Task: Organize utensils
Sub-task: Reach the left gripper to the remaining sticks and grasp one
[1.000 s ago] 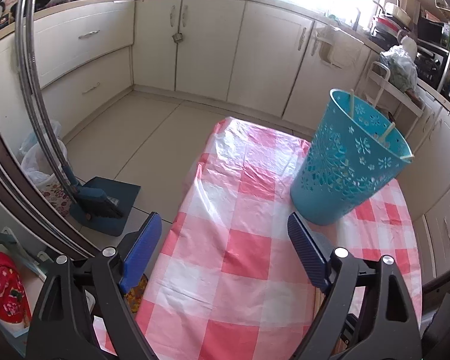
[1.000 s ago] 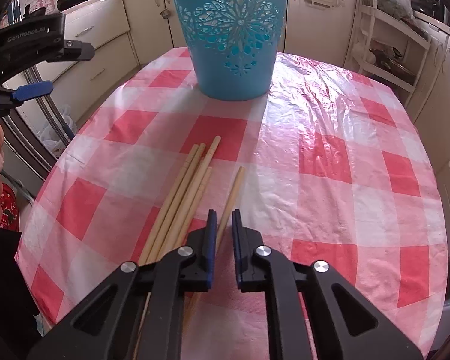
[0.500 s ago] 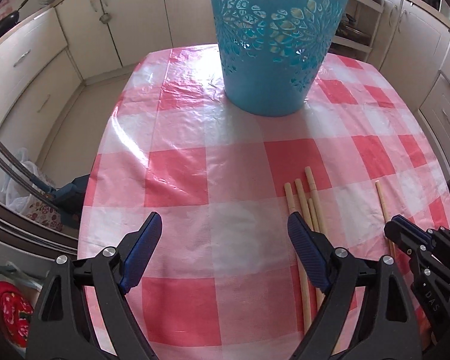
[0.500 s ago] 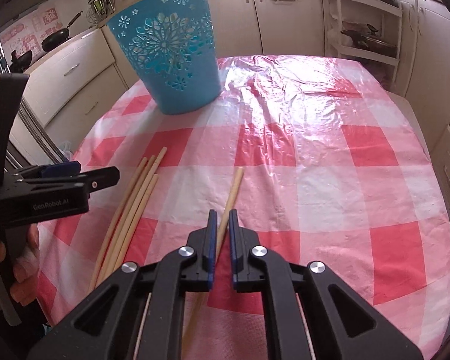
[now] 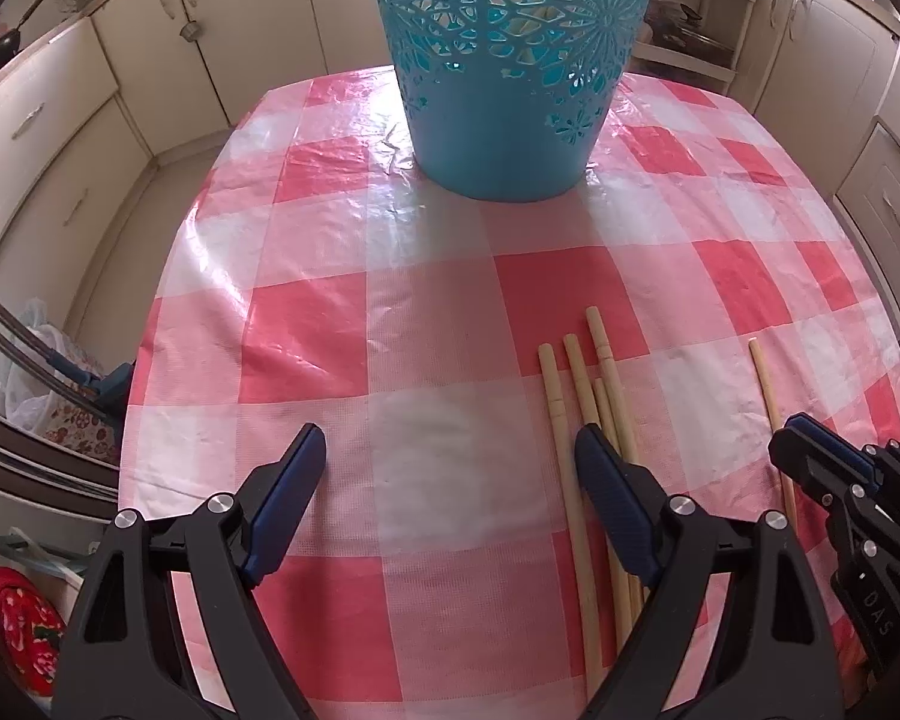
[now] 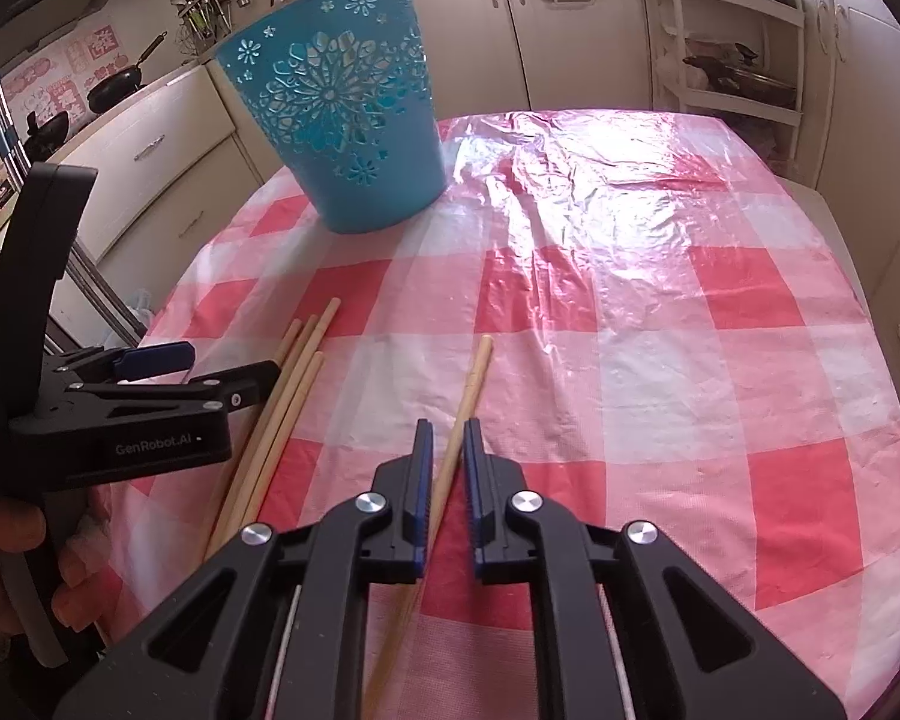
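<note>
A tapered turquoise plastic basket [image 5: 507, 69] with pierced flower cut-outs stands upright on a glossy, wrinkled pink-and-white checked plastic tablecloth [image 5: 342, 324]; its rim is cut off at the top of the left wrist view, and pale stick shapes show faintly through the cut-outs and above the rim in the right wrist view, too small to make out clearly. On the near side of the basket, well apart from it, a bundle of 4 pale round wooden chopsticks [image 5: 576, 414] lies flat on the cloth, the sticks nearly parallel and touching, their near ends hidden under the left gripper [image 5: 450, 450]. That gripper's black frame carries ribbed blue pads spread wide over bare cloth, with the bundle running beneath its right-hand finger. Further from the basket's left side, 1 single wooden chopstick [image 6: 471, 384] lies apart from the bundle, its blunt tip pointing toward the basket. The right gripper [image 6: 447, 441] sits low over this stick with its 2 blue-padded fingers narrowed to a slim gap on either side of the shaft; whether the pads actually press the wood cannot be told. The stick's near end disappears under the gripper body.
</note>
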Tool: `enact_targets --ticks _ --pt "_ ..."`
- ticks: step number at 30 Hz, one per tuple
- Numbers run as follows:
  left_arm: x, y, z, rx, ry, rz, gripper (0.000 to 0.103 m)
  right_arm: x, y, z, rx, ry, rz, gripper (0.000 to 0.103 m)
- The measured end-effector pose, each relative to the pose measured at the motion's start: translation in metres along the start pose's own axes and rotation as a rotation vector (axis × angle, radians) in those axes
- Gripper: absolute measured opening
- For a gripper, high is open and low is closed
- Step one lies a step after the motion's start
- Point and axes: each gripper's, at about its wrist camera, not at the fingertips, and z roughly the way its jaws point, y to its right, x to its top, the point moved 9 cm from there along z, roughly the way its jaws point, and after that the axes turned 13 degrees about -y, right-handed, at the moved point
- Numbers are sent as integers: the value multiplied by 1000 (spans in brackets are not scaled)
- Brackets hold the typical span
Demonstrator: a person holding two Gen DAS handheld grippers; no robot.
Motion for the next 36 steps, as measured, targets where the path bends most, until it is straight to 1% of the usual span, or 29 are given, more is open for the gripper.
enact_targets --ticks 2,4,7,9,12,15,17,19,21,22,23,24,25,26,27,29,32,35,36 --pt "1 -1 1 -10 -2 -8 80 0 -3 0 -3 -1 -16 18" --pt "1 0 0 -12 0 -5 79 0 -5 0 -11 -6 -27 20" --pt "2 1 1 -12 1 -2 78 2 -5 2 -17 -12 -24 21" --pt "3 1 1 -12 1 -1 78 3 -7 3 -40 -15 -41 21" --pt "3 2 1 -12 2 2 77 6 -9 6 -97 -17 -83 20" --pt "5 5 1 -15 3 6 75 12 -7 9 -139 -20 -101 16" --pt "6 6 1 -17 5 10 72 15 0 9 -141 -16 -80 13" --pt "7 8 0 -19 10 16 68 17 4 9 -123 -13 -59 12" --pt "8 12 -1 -21 16 24 62 17 6 8 -113 -12 -51 13" --pt "9 13 -1 -22 20 28 60 17 5 8 -99 -11 -49 16" --pt "10 14 -1 -23 24 32 55 17 5 8 -86 -11 -45 18" --pt "10 16 -2 -25 29 37 46 17 5 8 -78 -10 -43 19" --pt "11 18 -3 -28 33 42 40 18 4 8 -75 -10 -45 21" --pt "12 20 -4 -35 37 50 26 18 3 9 -72 -10 -48 23" --pt "13 22 -4 -43 38 54 15 18 2 9 -69 -10 -51 25" --pt "13 24 -4 -69 34 56 7 19 -1 10 -67 -11 -59 29" --pt "13 21 -4 -121 17 43 5 19 -1 10 -58 -11 -58 29" --pt "12 12 -5 -209 -22 -18 5 20 1 10 -43 -10 -50 29" --pt "12 6 -11 -227 -19 -34 5 20 1 10 -39 -10 -48 29"
